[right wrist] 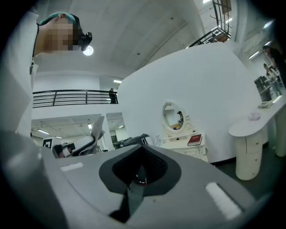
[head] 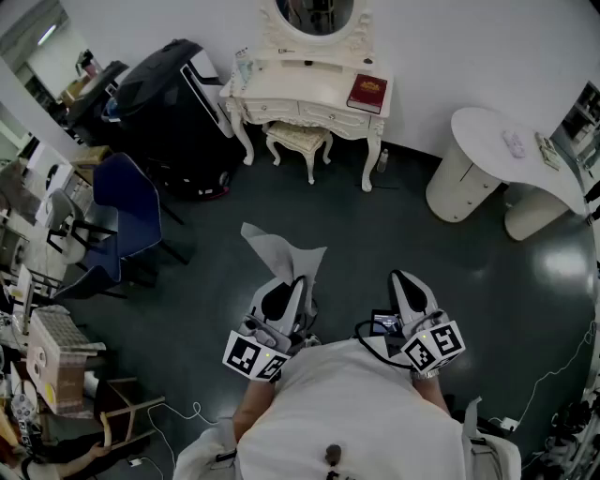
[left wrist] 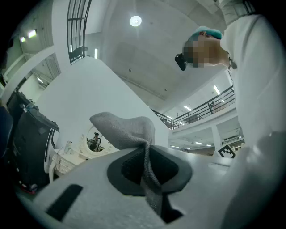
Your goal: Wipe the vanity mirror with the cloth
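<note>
A grey cloth (head: 278, 249) sticks up from my left gripper (head: 284, 292), whose jaws are shut on its lower end. In the left gripper view the cloth (left wrist: 125, 129) runs pinched down between the two pads. My right gripper (head: 405, 286) is beside it, jaws together, nothing held. The oval vanity mirror (head: 316, 13) tops a cream dressing table (head: 281, 94) against the far wall, well ahead of both grippers. The mirror shows small in the left gripper view (left wrist: 94, 141) and in the right gripper view (right wrist: 173, 115).
A red book (head: 367, 92) lies on the dressing table, with a cream stool (head: 298, 141) under it. A black machine (head: 169, 98) and blue chair (head: 131, 211) stand at left. A white curved counter (head: 506, 150) is at right. Dark floor lies between me and the vanity.
</note>
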Motion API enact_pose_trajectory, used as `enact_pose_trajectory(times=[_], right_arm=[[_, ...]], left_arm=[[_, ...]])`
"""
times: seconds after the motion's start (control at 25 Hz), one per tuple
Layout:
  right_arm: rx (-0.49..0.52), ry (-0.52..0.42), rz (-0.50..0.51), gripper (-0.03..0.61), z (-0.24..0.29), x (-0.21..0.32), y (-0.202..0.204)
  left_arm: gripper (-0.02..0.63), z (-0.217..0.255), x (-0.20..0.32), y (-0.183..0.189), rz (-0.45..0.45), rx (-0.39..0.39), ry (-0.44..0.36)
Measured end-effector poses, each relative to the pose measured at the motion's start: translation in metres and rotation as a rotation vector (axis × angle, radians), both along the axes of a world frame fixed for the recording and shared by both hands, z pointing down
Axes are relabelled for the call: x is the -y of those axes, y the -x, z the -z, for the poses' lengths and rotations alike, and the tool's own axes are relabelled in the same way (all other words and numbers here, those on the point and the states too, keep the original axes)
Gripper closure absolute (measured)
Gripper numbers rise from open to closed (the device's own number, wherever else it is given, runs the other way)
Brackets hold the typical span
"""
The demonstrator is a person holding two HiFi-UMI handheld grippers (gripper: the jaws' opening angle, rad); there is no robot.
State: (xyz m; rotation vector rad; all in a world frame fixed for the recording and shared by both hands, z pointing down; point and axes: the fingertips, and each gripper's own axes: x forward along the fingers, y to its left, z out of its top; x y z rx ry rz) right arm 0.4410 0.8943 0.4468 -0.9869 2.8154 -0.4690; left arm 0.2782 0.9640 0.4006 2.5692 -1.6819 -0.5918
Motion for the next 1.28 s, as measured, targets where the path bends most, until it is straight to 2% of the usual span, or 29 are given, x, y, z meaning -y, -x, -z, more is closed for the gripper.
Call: enact_pose_trajectory(times=[0.24,0.84,1.04,1.28], right_arm=[[-0.010,-0.009,0.005,0.572,0.001,-0.002,0.005],[-0.011,-0.008,-0.001,0.571,-0.005,0.001,-0.021],[0.013,-0.006,0.005,0.571,-0.006,0.008,-0.039],[-0.008,0.019,0.004,0.571,-0.023,0.017,-0.068]], left_arm=[[0.588,-0.001,0.001,0.003,0.004,0.002,0.008],[0.588,-0.008,0.004,-0.017,0.023,0.010,0.034],[0.588,-0.011,0.015,-0.036,0.027,0.020,0.037],[0.588,-0.020,0.025,-0.051,0.106,0.039,0.061]])
